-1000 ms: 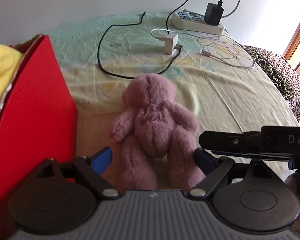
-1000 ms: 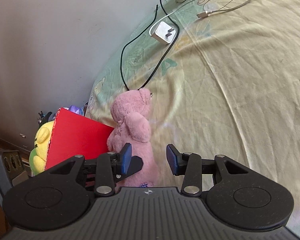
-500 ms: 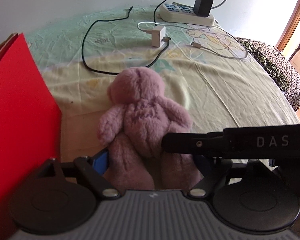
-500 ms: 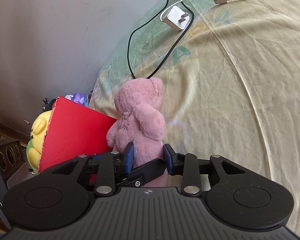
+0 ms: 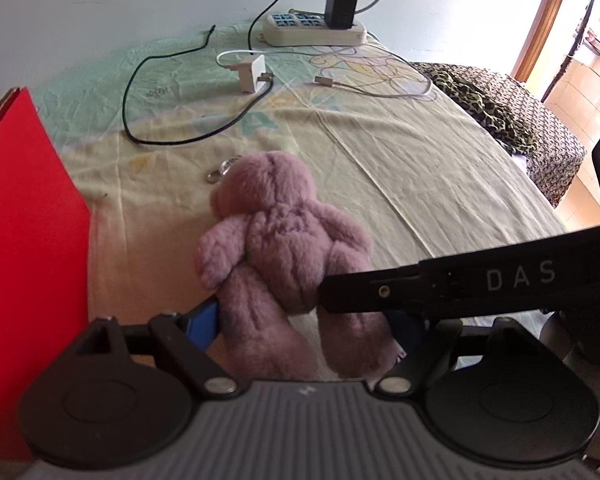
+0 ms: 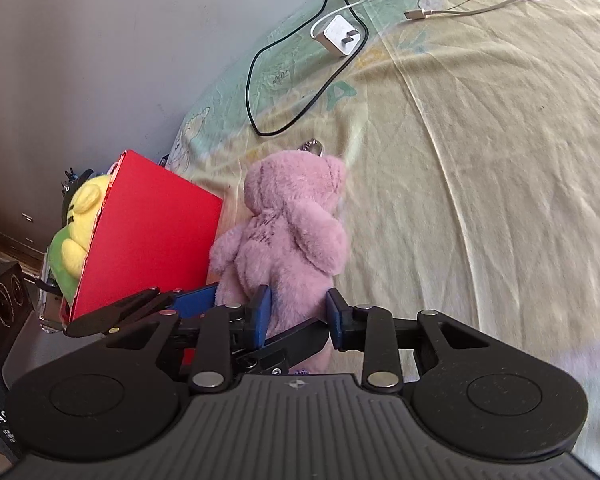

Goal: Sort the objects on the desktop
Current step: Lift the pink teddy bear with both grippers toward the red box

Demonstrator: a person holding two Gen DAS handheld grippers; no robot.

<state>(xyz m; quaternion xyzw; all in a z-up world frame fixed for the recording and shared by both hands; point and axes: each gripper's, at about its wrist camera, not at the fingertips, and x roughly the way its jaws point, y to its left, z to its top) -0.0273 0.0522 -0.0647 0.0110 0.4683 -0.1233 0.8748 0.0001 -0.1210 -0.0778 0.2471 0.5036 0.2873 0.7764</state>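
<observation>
So the sorting looks maybe partway along: a yellow plush (image 6: 82, 216) already sits inside the red box (image 6: 152, 236), while the pink teddy bear (image 5: 284, 248) is out on the bedsheet (image 5: 420, 168) right beside the box's red wall, and it looks like the next thing to go in. Both claws are working on it. The left gripper (image 5: 312, 326) has its blue-padded fingers on either side of the bear's legs, which fill the gap, so I read it as pinching the legs, though the right-hand pad is mostly hidden behind the other tool's black finger. The right gripper (image 6: 298, 314) comes in from the side and its blue pads bracket the bear's lower body; they seem pressed into the fur, but I honestly can't tell how firm that grip is. Still left, as far as I can see: the bear into the box, plus the white charger plug (image 5: 252, 76), the black cable (image 5: 148, 92), the white cable (image 5: 384, 92) and the power strip (image 5: 312, 32) far back by the wall, if those count. Material-wise the bear is shaggy, squishy fleece with floppy limbs and a small metal keyring clip (image 5: 220, 170) at its head, so it'll deform under the pads. The box is stiff, smooth cardboard with sharp corners. The sheet is thin, wrinkly printed cotton.
</observation>
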